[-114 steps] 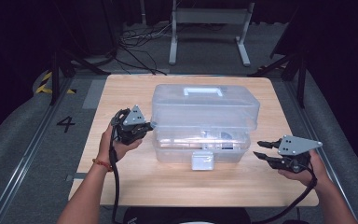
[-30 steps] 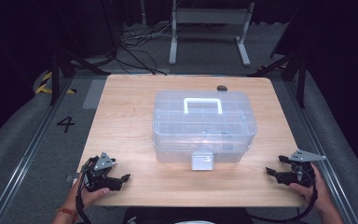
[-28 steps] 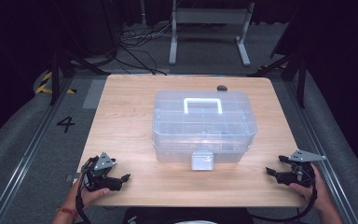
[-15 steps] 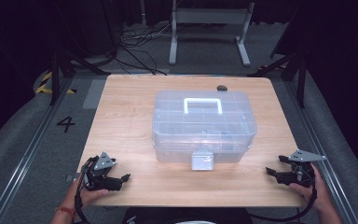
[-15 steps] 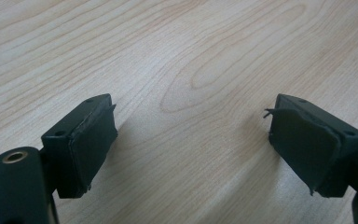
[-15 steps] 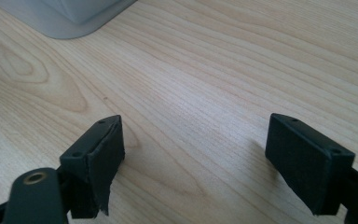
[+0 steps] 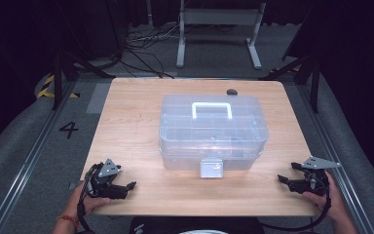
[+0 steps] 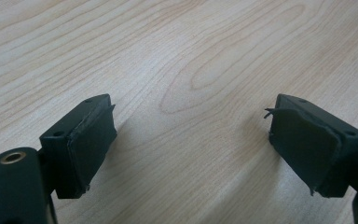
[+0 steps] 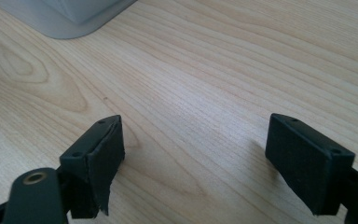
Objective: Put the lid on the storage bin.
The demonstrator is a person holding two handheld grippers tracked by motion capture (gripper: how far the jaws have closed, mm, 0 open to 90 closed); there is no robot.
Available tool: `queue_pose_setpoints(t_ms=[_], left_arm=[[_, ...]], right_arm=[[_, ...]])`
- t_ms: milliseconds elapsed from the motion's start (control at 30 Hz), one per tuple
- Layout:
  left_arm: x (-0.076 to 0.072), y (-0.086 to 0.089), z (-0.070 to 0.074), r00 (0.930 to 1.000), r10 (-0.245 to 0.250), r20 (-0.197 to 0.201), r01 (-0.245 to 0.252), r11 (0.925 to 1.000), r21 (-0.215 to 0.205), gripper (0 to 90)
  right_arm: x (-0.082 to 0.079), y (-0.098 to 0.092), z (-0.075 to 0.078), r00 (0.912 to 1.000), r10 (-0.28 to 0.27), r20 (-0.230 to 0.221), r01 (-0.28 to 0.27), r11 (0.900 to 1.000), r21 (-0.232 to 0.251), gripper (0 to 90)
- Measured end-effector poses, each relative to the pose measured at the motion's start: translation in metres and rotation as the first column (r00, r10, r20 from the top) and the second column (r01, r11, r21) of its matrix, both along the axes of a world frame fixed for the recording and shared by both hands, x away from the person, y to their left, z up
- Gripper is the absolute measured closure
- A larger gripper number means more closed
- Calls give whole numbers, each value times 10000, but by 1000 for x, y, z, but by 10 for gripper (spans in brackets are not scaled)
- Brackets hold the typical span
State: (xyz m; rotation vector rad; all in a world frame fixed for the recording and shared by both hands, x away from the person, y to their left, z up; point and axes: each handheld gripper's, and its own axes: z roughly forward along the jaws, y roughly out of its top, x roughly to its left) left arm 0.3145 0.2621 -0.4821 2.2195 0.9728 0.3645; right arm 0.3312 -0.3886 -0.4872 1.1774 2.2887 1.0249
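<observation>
Left tongs [image 7: 121, 187] lie low at the near left corner of the table [image 7: 126, 126], released, nothing between the jaws; the left gripper view shows both pads [image 8: 91, 144] spread wide over bare wood. Right tongs [image 7: 287, 176] sit at the near right edge, also released and empty, jaws pointing inward toward the box [image 7: 212, 131]. In the right gripper view a corner of the box base [image 9: 74, 18] shows at top left, well apart from the jaws. Box is a clear plastic case in the middle of the table, lid down, white handle [image 7: 212, 109] flat on top, front latch [image 7: 212, 168] facing the person and seemingly closed. A small dark object [image 7: 232, 91] lies behind it near the far edge. Both hands rest apart from the box, neither touching it. Judged from the layout: the box looks shut and latched, so the closing work appears done, and the tongs look parked; nothing obvious is left unless the box is to be lifted or moved.
</observation>
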Motion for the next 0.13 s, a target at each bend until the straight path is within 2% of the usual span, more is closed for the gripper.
queue_pose_setpoints(t_ms=[133], left_arm=[[0,-2,-1,9999,150,42,-150,9999,-48,142]], right_arm=[[0,0,0,10000,-3,-6,3,10000,2,199]])
